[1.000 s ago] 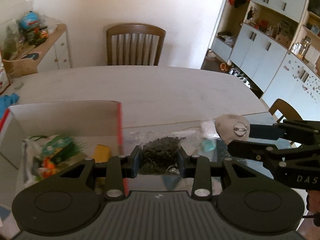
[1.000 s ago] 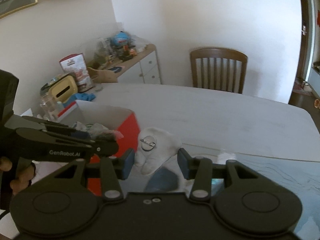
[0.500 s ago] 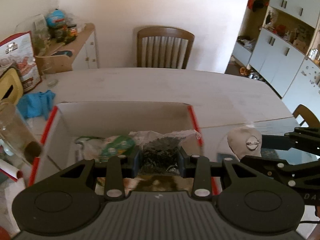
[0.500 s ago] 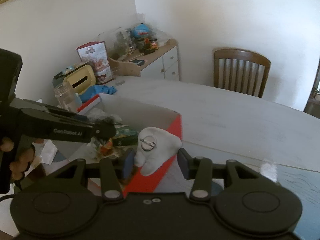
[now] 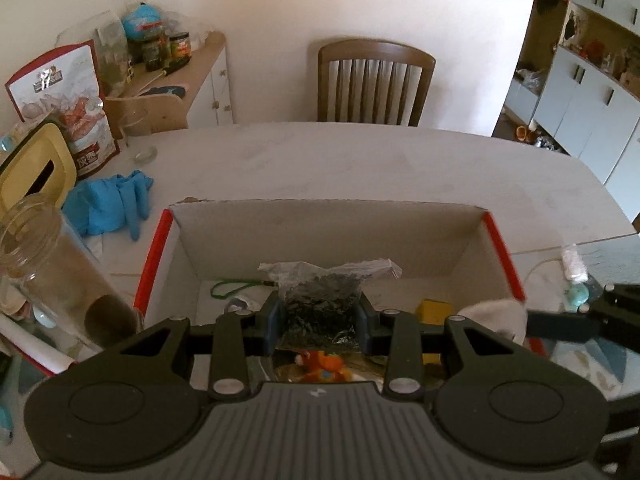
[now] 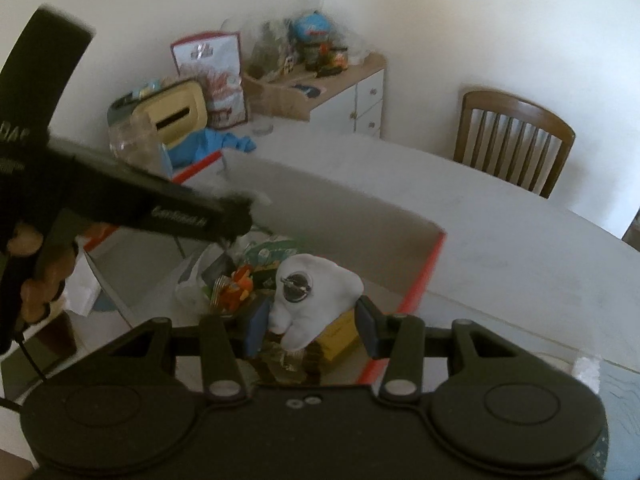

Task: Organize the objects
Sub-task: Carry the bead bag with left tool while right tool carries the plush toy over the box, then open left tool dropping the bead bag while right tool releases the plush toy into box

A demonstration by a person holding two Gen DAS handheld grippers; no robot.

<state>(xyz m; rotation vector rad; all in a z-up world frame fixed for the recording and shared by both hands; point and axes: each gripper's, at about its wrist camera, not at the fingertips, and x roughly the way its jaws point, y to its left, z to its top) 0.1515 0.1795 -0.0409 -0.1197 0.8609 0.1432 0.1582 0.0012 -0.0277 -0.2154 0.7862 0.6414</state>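
My left gripper [image 5: 318, 320] is shut on a clear bag of dark dried leaves [image 5: 320, 300], held over the open white cardboard box with red edges [image 5: 320, 232]. My right gripper [image 6: 310, 324] is shut on a white tooth-shaped soft toy with a metal pin [image 6: 316, 292], above the box's [image 6: 424, 280] right end. In the left wrist view the white toy [image 5: 496, 312] and the right gripper's fingers [image 5: 560, 322] show at the right. In the right wrist view a hand [image 6: 36, 280] holds the left gripper [image 6: 236, 216] over the box. Inside lie an orange toy [image 5: 320, 364], a yellow block [image 5: 432, 308] and a green packet [image 6: 272, 252].
Left of the box stand a glass jar [image 5: 48, 264], blue gloves [image 5: 112, 200], a yellow-lidded container [image 5: 32, 168] and a snack bag [image 5: 68, 108]. A wooden chair [image 5: 376, 80] is at the table's far side, and a cluttered sideboard [image 5: 176, 92] at the back left.
Both grippers have carried their loads leftward, from beside the box's right edge to over its inside. The bag and the white toy stay gripped as before.
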